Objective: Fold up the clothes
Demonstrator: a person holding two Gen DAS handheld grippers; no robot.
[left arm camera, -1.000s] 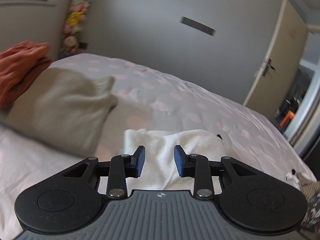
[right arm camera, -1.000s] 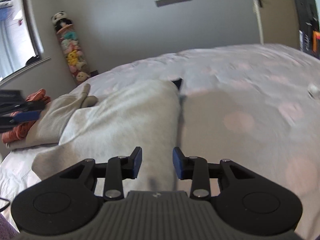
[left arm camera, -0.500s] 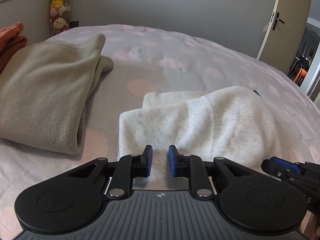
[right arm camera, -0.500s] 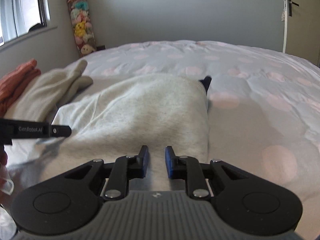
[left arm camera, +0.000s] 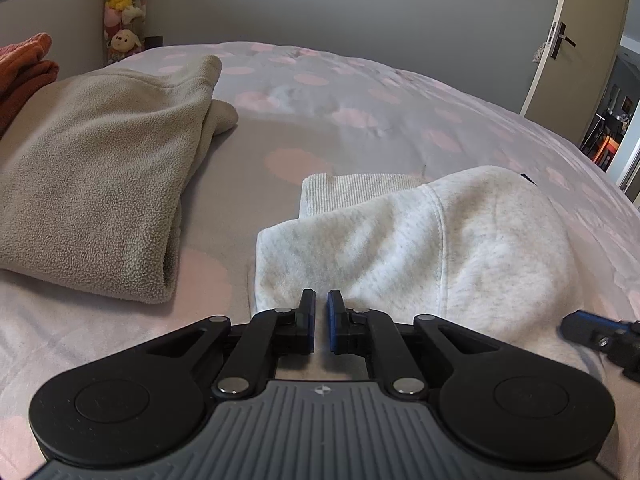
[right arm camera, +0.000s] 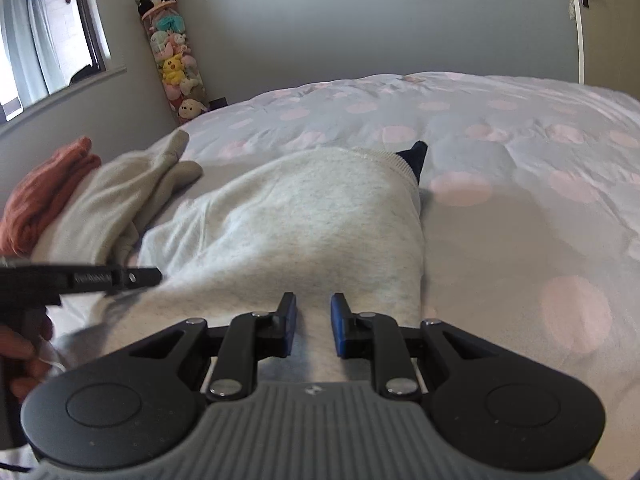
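Rust-orange fabric (left arm camera: 24, 64) lies bunched at the far left of the bed (left arm camera: 360, 92), and a folded beige fleece (left arm camera: 96, 184) rests against it, just to its right, with one floppy end trailing toward the middle. Behind these, in the corner of the room, a tall column of plush toys (right arm camera: 176, 64) stands against the grey wall beside the window (right arm camera: 48, 32).

Next comes the white sweatshirt (left arm camera: 460, 240), the garment in hand, lying on the dotted bedcover just beside the fleece with a strip of cover between them. Its ribbed hem (left arm camera: 360, 192) pokes out at the far edge from under a folded-over upper layer, and a small dark tag (right arm camera: 414, 156) shows at its far right corner.

The left gripper (left arm camera: 318, 326) sits low at the sweatshirt's near left edge, its blue pads nearly together with only a thin slit between them; whether any cloth is caught in that slit cannot be told. The right gripper (right arm camera: 314, 328) hovers over the near right part of the same garment, its fingers (right arm camera: 340, 328) parted by a clear gap with the pale cloth visible between them. Part of a hand (right arm camera: 24, 352) shows behind the left tool in the right wrist view. Further right, a cream door (left arm camera: 572, 40) stands ajar.
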